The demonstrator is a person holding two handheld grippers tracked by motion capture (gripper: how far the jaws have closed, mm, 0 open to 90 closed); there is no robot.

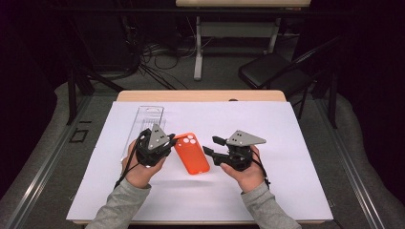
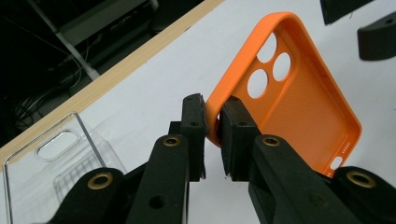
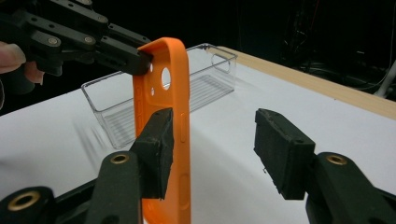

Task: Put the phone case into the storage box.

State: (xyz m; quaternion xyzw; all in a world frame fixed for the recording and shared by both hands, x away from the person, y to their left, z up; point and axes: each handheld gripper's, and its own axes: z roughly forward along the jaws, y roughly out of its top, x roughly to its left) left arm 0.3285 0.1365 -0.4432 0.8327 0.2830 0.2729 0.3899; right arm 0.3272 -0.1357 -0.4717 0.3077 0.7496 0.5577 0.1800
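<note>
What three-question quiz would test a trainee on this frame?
1. True or false: the left claw is clamped on the rim of the orange phone case.
2. Which thing lies behind the case? A) clear plastic tray B) metal bowl
3. Fill in: the right claw stands ____, one pad beside the case.

Key: 1 true; 2 A; 3 open.
</note>
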